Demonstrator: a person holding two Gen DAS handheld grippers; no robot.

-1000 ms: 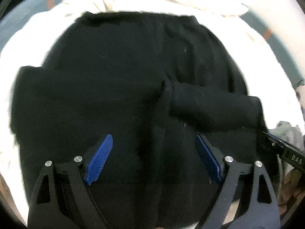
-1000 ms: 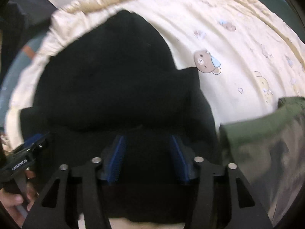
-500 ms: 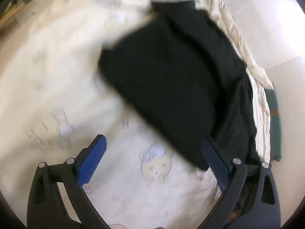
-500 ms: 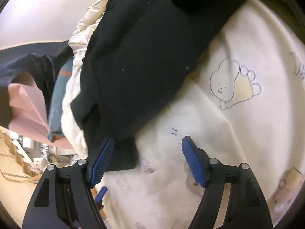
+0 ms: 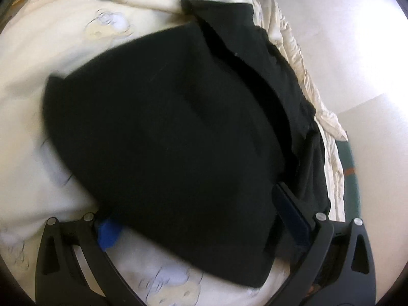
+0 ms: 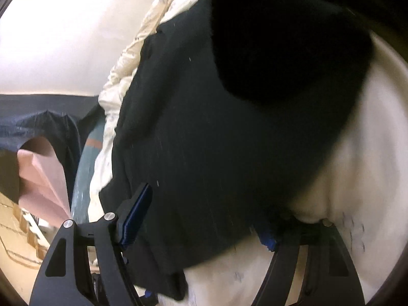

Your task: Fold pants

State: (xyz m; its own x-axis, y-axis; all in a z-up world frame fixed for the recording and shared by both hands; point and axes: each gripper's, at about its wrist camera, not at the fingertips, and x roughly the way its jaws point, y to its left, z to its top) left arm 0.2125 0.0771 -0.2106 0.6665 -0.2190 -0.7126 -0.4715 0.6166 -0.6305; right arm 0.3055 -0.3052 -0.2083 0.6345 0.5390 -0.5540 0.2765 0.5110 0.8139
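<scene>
The black pants [image 5: 178, 132] lie folded in layers on a cream sheet with cartoon prints [image 5: 63, 30]. My left gripper [image 5: 201, 219] is open, its blue-padded fingers straddling the near edge of the folded pants; the cloth covers part of both pads. In the right wrist view the pants [image 6: 216, 140] fill the middle. My right gripper [image 6: 204, 216] is open, with one pad on each side of the pants' edge and the right pad partly hidden under cloth.
The crumpled edge of the cream sheet [image 5: 306, 76] runs along the far side by a pale wall [image 5: 344, 38]. A teal mattress edge [image 6: 86, 165], a pink cloth [image 6: 40, 178] and dark fabric [image 6: 43, 127] lie beyond the bed on the left in the right wrist view.
Both grippers swung away from the pants half a second ago and have come back low at the fold's edge, jaws open around it. The right jaws have widened.
</scene>
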